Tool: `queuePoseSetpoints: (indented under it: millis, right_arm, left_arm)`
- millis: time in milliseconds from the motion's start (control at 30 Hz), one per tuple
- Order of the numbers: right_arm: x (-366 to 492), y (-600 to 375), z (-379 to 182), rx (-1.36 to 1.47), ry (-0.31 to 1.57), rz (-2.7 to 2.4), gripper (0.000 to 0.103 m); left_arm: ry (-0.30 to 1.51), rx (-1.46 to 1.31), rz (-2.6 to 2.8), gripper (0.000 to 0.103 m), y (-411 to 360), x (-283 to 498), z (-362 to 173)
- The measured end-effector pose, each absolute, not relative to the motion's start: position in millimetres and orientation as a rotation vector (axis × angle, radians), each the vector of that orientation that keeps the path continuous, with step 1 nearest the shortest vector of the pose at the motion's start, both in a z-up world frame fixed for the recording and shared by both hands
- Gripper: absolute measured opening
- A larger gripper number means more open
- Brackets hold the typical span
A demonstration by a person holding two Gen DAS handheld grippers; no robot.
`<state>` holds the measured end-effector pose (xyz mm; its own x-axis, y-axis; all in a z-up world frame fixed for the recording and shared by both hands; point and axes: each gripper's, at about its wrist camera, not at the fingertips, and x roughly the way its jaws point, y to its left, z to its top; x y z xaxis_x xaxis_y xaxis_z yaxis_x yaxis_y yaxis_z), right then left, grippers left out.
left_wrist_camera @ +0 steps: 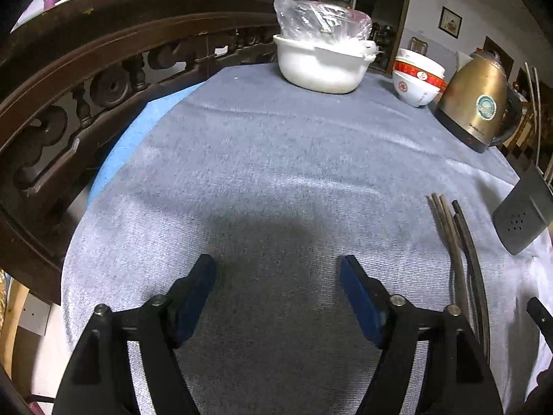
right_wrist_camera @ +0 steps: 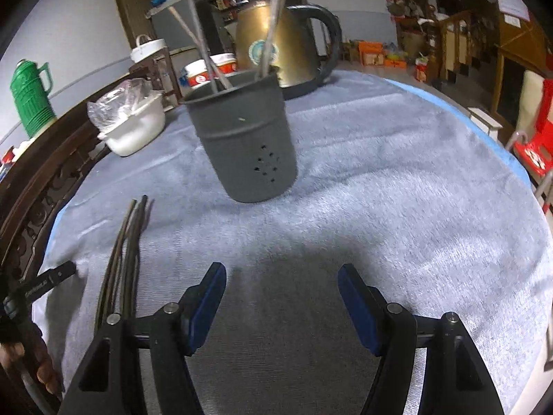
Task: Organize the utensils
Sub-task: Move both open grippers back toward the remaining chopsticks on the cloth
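Several dark chopsticks (right_wrist_camera: pixel 126 252) lie side by side on the grey cloth, left of my right gripper (right_wrist_camera: pixel 281 275); the same chopsticks (left_wrist_camera: pixel 459 249) show to the right of my left gripper (left_wrist_camera: pixel 278 266). A dark grey utensil holder (right_wrist_camera: pixel 247 141) with small holes stands upright beyond them, with a few pale chopsticks (right_wrist_camera: pixel 271 20) sticking out of it. Part of that holder (left_wrist_camera: pixel 522 218) reaches into the right edge of the left wrist view. Both grippers hang open over bare cloth with nothing between their blue pads.
A brass-coloured kettle (right_wrist_camera: pixel 290 41) stands behind the holder. A white pot with a plastic bag (left_wrist_camera: pixel 325 58) and stacked red-and-white bowls (left_wrist_camera: pixel 418 79) sit at the far side. A carved dark wooden chair back (left_wrist_camera: pixel 86 79) borders the table (left_wrist_camera: pixel 259 159) on the left.
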<state>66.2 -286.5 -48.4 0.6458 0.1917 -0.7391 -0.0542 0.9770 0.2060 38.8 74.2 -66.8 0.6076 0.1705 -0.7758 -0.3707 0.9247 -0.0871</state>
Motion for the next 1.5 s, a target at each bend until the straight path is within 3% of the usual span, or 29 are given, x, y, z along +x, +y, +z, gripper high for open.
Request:
queuePoseSetpoints:
  millis: [167,600,800,1367,1467,1500]
  right_arm:
    - [66.9,-283.1,-48.0,0.14,0.866,0.112,0.071]
    - [70.3,-261.7,-51.4,-0.007,0.907,0.048,0.081]
    - [71.0,-265.1,-52.1,-0.003,0.919,0.019,0.089]
    - [72.6,-267.4,-54.2,0.012,0.927,0.042,0.098]
    - [70.6,-269.6,-52.4,0.03,0.915,0.056,0.097]
    - [67.7,-271.1,-50.0,0.056,0.902,0.084,0.09]
  left_arm:
    - [0.87,-0.253,0.28,0.089,73.3,41.6,-68.8]
    - [0.933,-0.145,0.269,0.099,59.8,51.6,-73.9]
    - [0.918,-0.176,0.248,0.1,65.6,47.7,-73.0]
    - [0.83,-0.348,0.155,0.101,85.9,36.0,-64.7]
    - [0.835,-0.34,0.159,0.101,84.3,37.4,-63.2]
    - [0.838,-0.335,0.162,0.101,83.0,38.0,-63.2]
